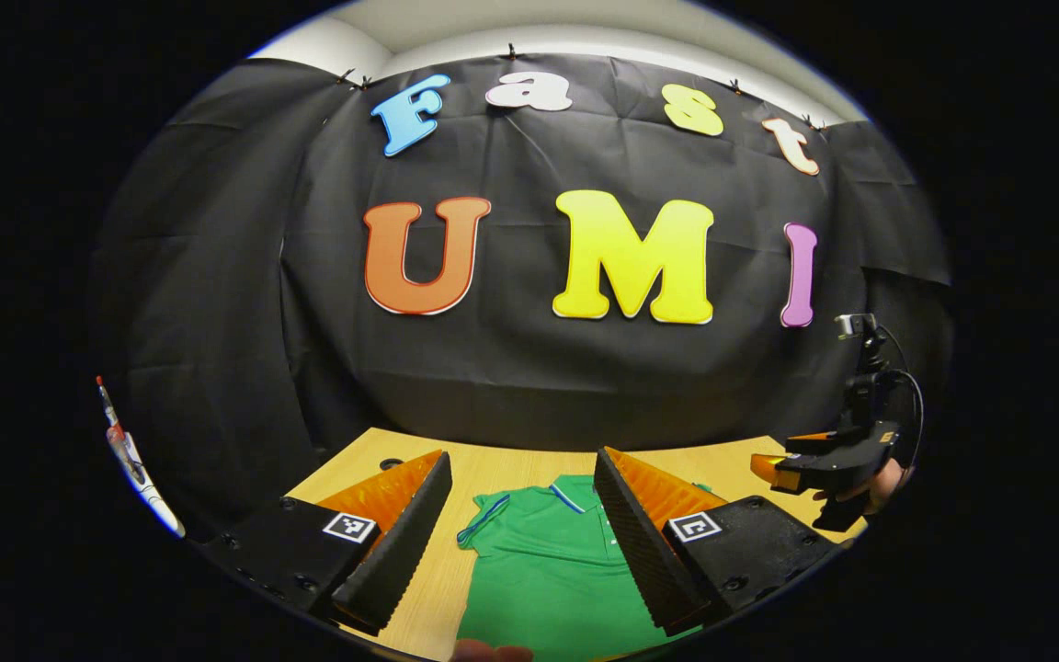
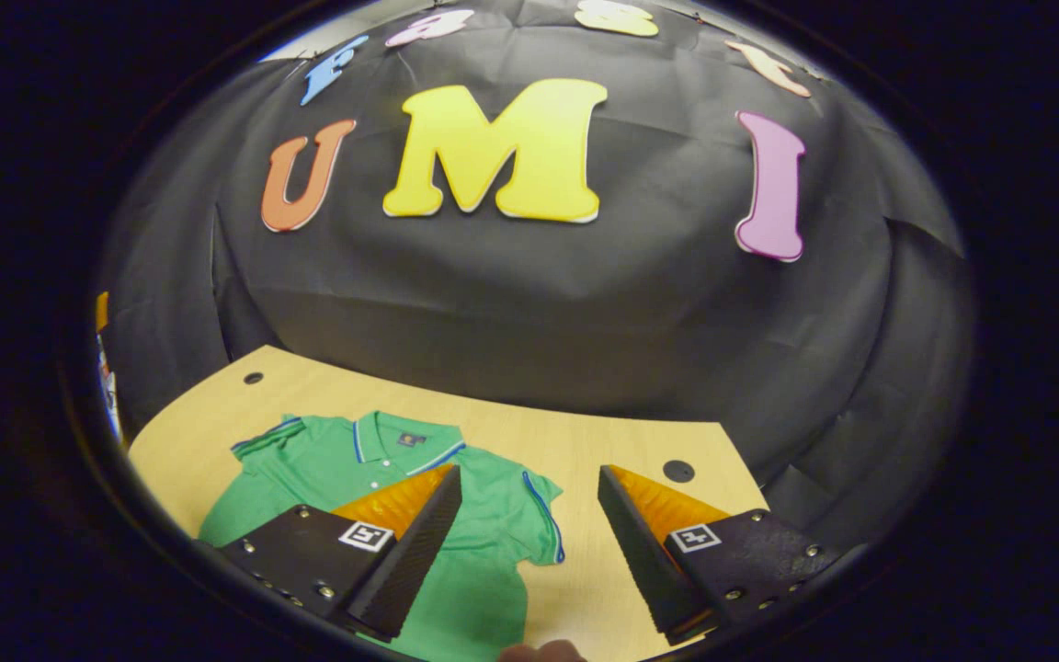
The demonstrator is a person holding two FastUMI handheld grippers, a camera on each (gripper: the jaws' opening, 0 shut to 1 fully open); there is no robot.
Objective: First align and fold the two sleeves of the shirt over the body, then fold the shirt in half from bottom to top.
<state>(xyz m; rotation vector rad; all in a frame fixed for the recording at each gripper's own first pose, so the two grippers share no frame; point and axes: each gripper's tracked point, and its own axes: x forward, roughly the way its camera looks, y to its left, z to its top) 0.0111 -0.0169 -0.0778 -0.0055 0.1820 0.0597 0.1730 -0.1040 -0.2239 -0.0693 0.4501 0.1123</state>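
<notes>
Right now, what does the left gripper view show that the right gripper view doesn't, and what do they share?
The left gripper view has the other hand-held gripper off to its right above the table, held by a hand, plus one sleeve of the shirt between its own open fingers.

The right gripper view has the whole collar, both sleeves spread flat, and two round holes in the table.

Both share the green polo shirt lying unfolded on the wooden table, and open fingers above it.
</notes>
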